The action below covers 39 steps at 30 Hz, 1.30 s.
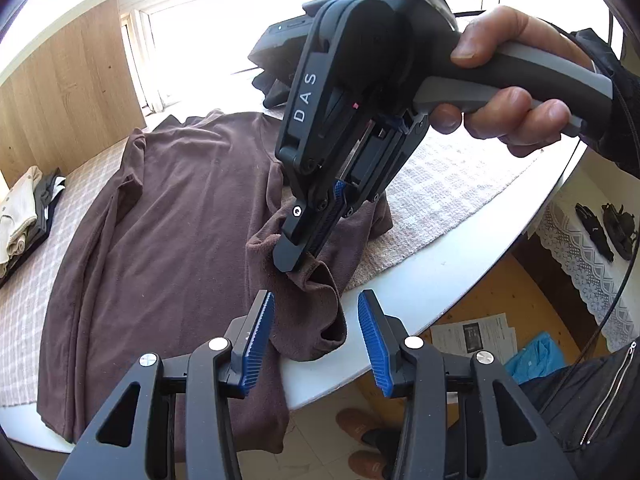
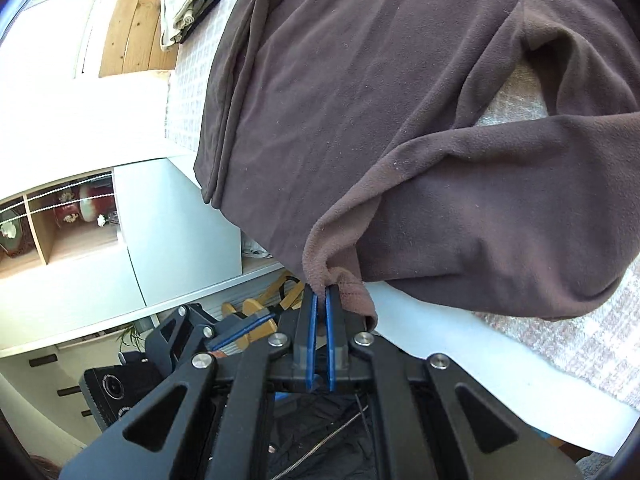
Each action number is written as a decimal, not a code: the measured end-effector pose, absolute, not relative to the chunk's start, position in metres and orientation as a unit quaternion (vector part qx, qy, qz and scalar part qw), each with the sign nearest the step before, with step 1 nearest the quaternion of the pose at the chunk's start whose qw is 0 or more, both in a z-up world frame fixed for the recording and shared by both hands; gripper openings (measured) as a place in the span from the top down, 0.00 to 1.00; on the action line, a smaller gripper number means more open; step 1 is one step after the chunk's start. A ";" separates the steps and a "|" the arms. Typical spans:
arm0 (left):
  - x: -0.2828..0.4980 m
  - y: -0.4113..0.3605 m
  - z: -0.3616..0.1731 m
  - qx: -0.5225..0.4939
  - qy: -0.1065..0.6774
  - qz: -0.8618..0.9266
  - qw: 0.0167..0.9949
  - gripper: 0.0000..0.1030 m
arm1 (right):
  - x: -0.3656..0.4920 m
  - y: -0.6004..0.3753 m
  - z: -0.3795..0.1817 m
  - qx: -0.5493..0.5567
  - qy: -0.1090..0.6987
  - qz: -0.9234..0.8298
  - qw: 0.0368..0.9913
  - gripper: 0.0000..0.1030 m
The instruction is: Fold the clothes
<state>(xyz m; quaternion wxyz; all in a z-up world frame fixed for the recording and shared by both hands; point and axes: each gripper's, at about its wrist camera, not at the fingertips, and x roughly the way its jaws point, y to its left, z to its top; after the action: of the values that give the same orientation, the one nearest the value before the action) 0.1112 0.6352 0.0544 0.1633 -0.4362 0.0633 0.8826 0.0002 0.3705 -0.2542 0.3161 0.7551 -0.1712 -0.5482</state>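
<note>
A brown long-sleeved shirt (image 1: 168, 216) lies spread on the round table's checked cloth (image 1: 440, 184), its hem hanging over the near edge. In the left wrist view my right gripper (image 1: 298, 262), held by a hand (image 1: 504, 92), is shut on the cuff of the near sleeve (image 1: 320, 280), lifting it off the table. The right wrist view shows the same: the right gripper (image 2: 321, 292) pinches the sleeve cuff (image 2: 340, 280), the shirt (image 2: 380, 100) filling the frame beyond. My left gripper (image 1: 316, 316) stands open just in front of that sleeve, nothing between its blue pads.
A pile of folded clothes (image 1: 28, 208) sits at the table's far left. A dark garment and a device (image 1: 280, 60) lie at the back by the window. The white table edge (image 1: 460, 280) curves on the right; papers (image 1: 476, 336) and slippers (image 1: 356, 424) lie on the floor.
</note>
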 end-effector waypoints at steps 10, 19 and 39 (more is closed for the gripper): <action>0.112 0.650 0.029 -0.442 0.078 0.865 0.224 0.59 | -0.007 0.383 -0.232 0.732 0.008 -0.627 0.266 0.79; 0.099 0.675 -0.002 -0.488 0.130 0.816 0.282 0.60 | -0.013 0.370 -0.240 0.709 0.034 -0.631 0.312 0.65; 0.140 0.601 0.076 -0.418 -0.015 0.896 0.147 0.56 | 0.006 0.347 -0.252 0.771 -0.100 -0.537 0.326 0.95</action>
<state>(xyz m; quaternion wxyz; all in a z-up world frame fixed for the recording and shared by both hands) 0.1404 0.6013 0.0764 0.1475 -0.4179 -0.0146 0.8963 0.0063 0.3474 -0.2520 0.3263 0.7711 -0.1005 -0.5374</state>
